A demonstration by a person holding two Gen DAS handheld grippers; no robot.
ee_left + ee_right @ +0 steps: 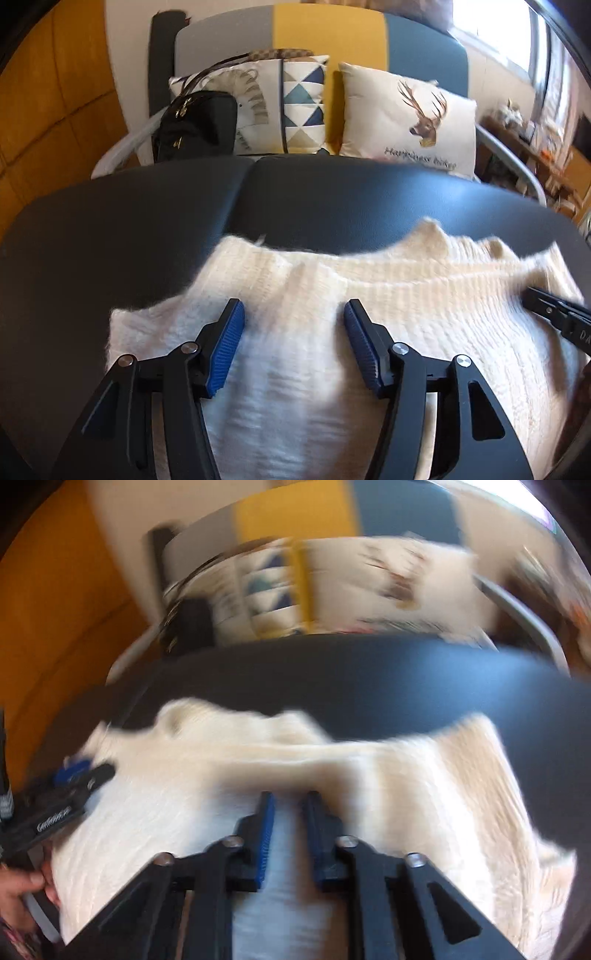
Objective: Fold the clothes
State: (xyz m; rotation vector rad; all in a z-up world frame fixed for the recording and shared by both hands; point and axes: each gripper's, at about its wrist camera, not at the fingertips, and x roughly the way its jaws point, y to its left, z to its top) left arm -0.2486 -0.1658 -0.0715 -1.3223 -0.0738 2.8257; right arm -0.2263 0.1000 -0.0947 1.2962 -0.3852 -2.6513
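The left gripper (293,319) stands released above the cream knitted sweater (332,332), pads apart. The right gripper (289,812), lower centre of its blurred view, is clenched over the knit. The sweater lies spread on the dark table (129,229), cushions (406,118) behind.

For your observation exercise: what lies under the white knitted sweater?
The white knitted sweater lies on the dark table, bare around it. Whatever sits beneath the fabric itself is covered.

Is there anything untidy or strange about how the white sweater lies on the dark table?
Yes. The white sweater lies rumpled on the dark table: its far edge is wavy, with small peaks sticking up, and a raised ridge runs across it. No damage shows.
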